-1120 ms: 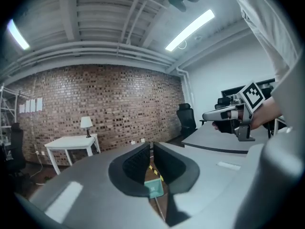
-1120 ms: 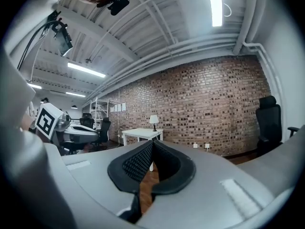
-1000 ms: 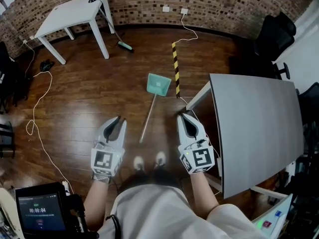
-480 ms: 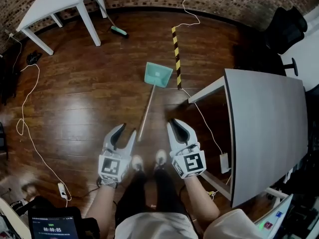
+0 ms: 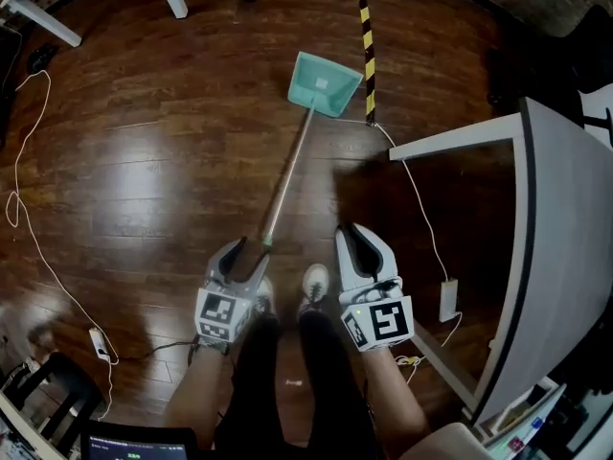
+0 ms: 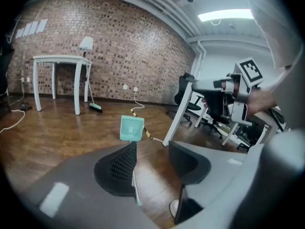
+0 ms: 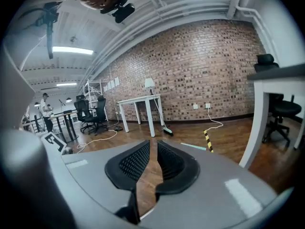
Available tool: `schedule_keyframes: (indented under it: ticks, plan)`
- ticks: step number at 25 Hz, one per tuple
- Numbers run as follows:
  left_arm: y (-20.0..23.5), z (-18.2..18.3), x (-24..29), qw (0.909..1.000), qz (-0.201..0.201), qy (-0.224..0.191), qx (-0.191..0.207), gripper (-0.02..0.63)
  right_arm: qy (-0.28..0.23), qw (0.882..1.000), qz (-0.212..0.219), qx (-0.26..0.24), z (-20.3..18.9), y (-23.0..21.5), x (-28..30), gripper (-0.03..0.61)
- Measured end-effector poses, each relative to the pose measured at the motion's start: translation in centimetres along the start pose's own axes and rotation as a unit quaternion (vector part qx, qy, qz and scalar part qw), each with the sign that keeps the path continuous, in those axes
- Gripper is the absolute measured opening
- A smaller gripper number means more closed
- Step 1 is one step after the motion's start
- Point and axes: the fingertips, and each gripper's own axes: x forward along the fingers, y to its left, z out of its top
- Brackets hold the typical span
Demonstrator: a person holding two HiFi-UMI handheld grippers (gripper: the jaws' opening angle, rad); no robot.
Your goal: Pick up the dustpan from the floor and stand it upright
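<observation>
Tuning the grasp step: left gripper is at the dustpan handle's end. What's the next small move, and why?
Probably nudge the left gripper down and sideways to centre the dustpan handle, then close. Its jaws are opening; the handle's end lies on the floor between them, close beside one pad and not gripped.

The floor [image 5: 144, 190] under both tools is dark wood board, varnished to a high gloss that mirrors the lamps. Ahead of the left tool [image 5: 247, 252] lies the dustpan [image 5: 326, 82], smooth teal plastic with a dull sheen, on a pale, metal-looking handle [image 5: 290, 171]. That tool's shell is matt grey plastic, and its pads [image 6: 123, 165] are black, finely dimpled and rubbery. Its jaws are opening, with the handle's tip between them, unpressed. The right tool [image 5: 352, 233] has the same shell and pads. Right of it, the worktop [image 5: 565, 257] is matt grey. Far ahead, the wall [image 6: 95, 46] is rough brick.
</observation>
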Motion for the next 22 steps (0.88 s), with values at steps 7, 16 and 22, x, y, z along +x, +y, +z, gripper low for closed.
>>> schedule_keyframes:
  ticks: [7,16,22]
  plan:
    - [2.7,-19.3,8.7,0.9945,-0.018,0.103,-0.004,0.215,0.038,0.999,0.023,0.009,-13.5,-0.7,3.1,0.064]
    - [4.0,-34.1,16.7,0.9865,-0.056,0.154,0.003,0.259,0.074,0.995,0.060,-0.020,-25.3,-0.8,6.0,0.064]
    - [5.8,-38.6,19.8,0.9831,-0.020,0.179,0.033,0.256,0.077,0.996,0.054,-0.010,-29.1,-3.2,6.9,0.064]
